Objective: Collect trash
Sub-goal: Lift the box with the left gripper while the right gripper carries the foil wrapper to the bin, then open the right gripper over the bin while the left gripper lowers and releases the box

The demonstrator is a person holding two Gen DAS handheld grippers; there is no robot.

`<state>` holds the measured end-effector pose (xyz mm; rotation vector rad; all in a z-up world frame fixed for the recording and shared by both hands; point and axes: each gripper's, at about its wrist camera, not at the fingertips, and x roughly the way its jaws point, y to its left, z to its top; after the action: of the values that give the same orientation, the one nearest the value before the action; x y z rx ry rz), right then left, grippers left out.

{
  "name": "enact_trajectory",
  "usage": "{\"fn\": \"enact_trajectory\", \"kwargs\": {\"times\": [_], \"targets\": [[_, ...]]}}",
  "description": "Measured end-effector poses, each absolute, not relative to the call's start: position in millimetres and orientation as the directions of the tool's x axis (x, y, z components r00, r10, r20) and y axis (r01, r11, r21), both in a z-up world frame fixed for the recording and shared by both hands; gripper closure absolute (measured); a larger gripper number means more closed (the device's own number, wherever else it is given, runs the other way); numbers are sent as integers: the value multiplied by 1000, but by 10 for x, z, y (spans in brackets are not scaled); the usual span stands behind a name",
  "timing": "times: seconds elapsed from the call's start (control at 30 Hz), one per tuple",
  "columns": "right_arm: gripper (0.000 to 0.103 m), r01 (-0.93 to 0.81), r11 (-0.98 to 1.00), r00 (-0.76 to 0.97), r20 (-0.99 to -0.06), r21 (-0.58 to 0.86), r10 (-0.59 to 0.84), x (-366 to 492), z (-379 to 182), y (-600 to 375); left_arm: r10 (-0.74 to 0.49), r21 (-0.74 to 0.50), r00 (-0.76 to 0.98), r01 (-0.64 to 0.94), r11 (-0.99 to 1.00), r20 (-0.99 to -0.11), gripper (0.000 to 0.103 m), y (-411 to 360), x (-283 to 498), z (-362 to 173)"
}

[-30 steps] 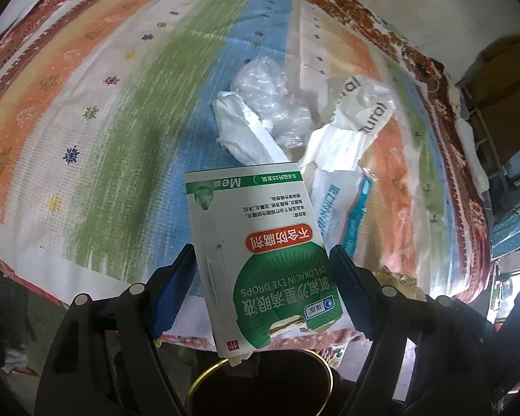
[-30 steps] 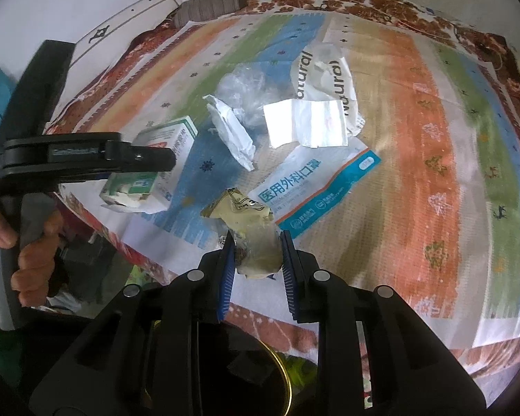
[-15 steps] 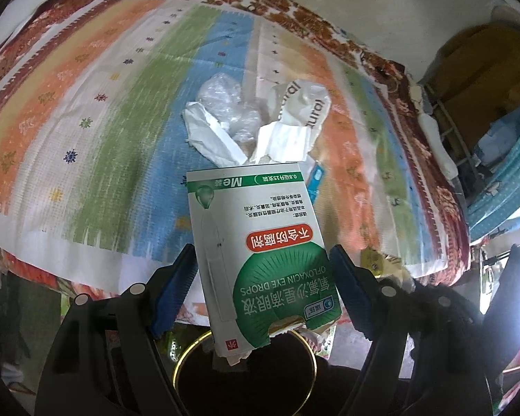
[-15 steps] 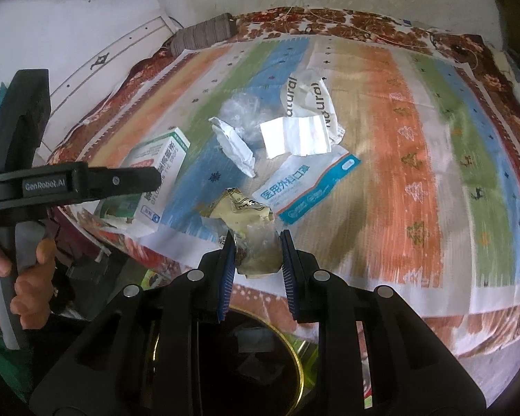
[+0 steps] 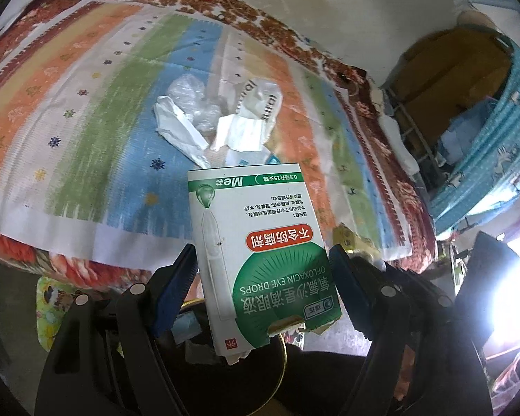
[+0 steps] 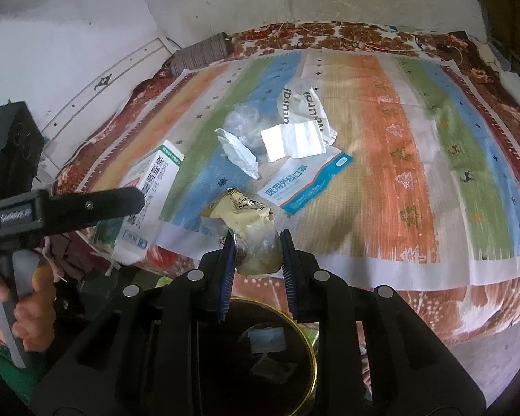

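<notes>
My left gripper (image 5: pixel 260 274) is shut on a green and white eye-drops box (image 5: pixel 256 249), held in the air over a dark bin with a gold rim (image 5: pixel 284 374). The box also shows in the right wrist view (image 6: pixel 149 187), beside the left gripper's black finger (image 6: pixel 97 204). My right gripper (image 6: pixel 256 260) is shut on a crumpled yellowish wrapper (image 6: pixel 249 228), above the same bin (image 6: pixel 312 353). More trash lies on the striped bed cover (image 6: pixel 416 173): crumpled white paper (image 6: pixel 239 152), a clear plastic bag (image 6: pixel 242 121), a white "natural" bag (image 6: pixel 305 104) and a blue and white mask packet (image 6: pixel 305 183).
The bed edge runs just in front of both grippers. A grey roll (image 6: pixel 201 52) lies at the bed's far corner by the white wall. A cluttered shelf with blue cloth (image 5: pixel 485 131) stands right of the bed. Scraps lie inside the bin (image 6: pixel 267 343).
Both grippers have pulled back from the bed and risen, each keeping its item. The bed edge and the bin below now show more fully.
</notes>
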<state>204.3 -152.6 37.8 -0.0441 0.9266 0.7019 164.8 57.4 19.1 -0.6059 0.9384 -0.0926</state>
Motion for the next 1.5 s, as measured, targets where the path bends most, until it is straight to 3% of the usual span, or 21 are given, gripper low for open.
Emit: {"fn": "enact_trajectory", "kwargs": {"times": [0.67,1.17,1.5], "targets": [[79,-536,781,393,-725,319,566,1486,274,-1807,-412,-616,652,-108,781,-637,27,381,1035,187],[78,-491,807,335,-784,329,523,1098,-119,-1895,-383,-573,602,-156,805,-701,27,126,705,-111],[77,-457,832,269,-842,315,467,952,-409,-1880,-326,-498,491,-273,823,-808,27,60,697,-460]]}}
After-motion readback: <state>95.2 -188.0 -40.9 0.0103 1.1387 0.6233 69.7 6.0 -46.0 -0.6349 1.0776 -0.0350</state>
